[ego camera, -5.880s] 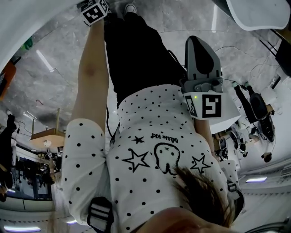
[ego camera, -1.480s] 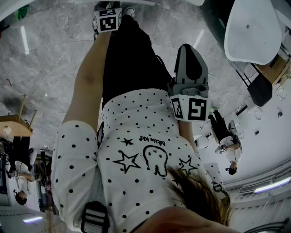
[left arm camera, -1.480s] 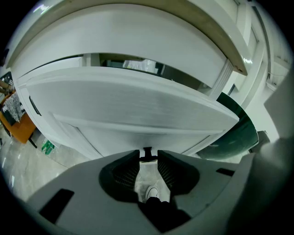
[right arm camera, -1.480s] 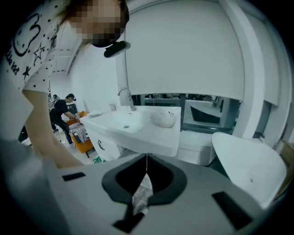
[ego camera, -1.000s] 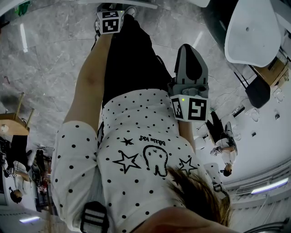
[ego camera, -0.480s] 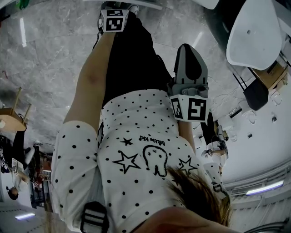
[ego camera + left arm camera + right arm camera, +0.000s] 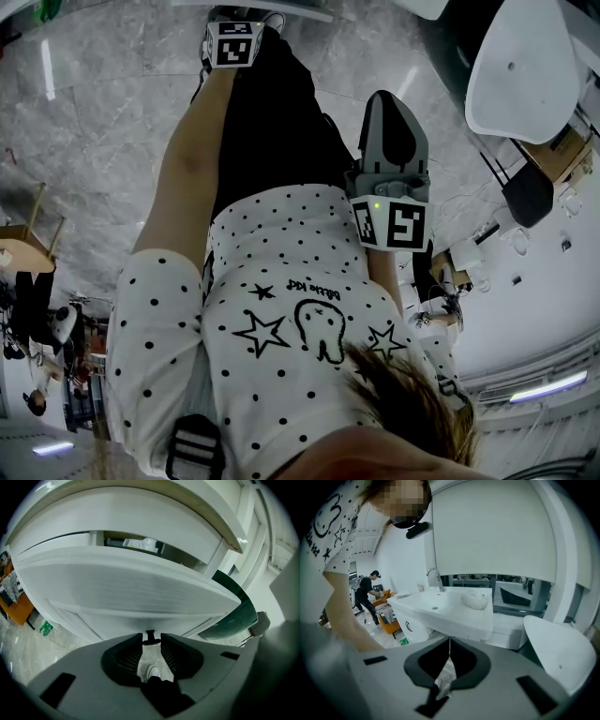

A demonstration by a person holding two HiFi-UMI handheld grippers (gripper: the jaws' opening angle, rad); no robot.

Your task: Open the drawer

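Fingers point(image 7: 125, 654) of the left gripper point(image 7: 151, 638) are standing apart, with a white shoe point(image 7: 153, 672) showing through the gap. A small dark knob point(image 7: 150, 633) is sitting just past their tips on the white drawer front point(image 7: 112, 623), which is lying under an overhanging countertop point(image 7: 131, 583). Right gripper point(image 7: 449, 643) fingers are meeting at the tips, closed on themselves. They are pointing toward a washbasin counter point(image 7: 440, 609) carrying a faucet point(image 7: 436, 579) and a white cloth lump point(image 7: 475, 600). A white chair point(image 7: 562, 653) is standing to their right.

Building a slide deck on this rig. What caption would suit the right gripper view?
Right gripper, jaws shut and empty, faces a white washbasin with a curved tap.
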